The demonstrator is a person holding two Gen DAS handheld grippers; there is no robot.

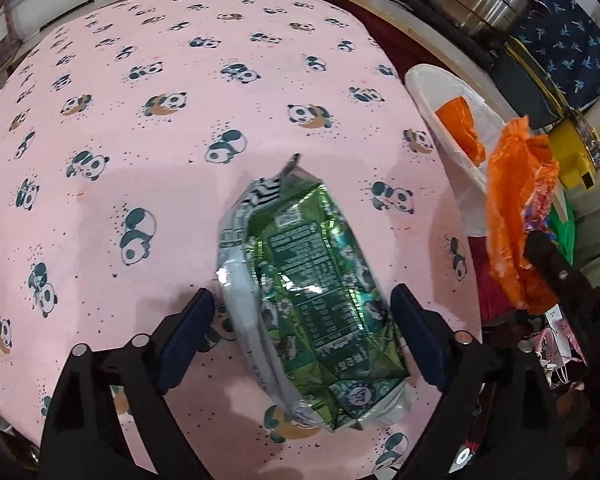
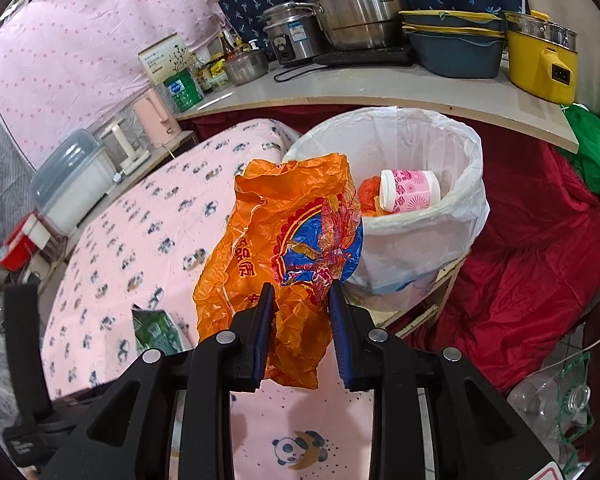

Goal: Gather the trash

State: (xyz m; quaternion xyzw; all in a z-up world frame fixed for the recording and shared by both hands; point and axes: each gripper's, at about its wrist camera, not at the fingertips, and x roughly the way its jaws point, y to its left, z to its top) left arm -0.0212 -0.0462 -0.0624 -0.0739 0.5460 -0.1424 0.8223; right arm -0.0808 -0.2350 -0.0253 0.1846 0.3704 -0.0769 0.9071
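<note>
Pink panda-print tablecloth (image 1: 148, 184) carries the green snack packet (image 1: 312, 308), lying lengthwise between the left gripper's (image 1: 302, 332) parted jaws, neither pad pressing it; the right gripper (image 2: 300, 320), clamped on an orange bag (image 2: 276, 232), hangs nearer the white-lined bin (image 2: 432, 240)

The left claw (image 1: 302, 312) points steeply down, jaws spread wide, pads clear of the packet (image 1: 312, 300) between them. The right claw (image 2: 302, 296) tilts down, jaws narrowed, pinching a bag (image 2: 276, 240).
</note>
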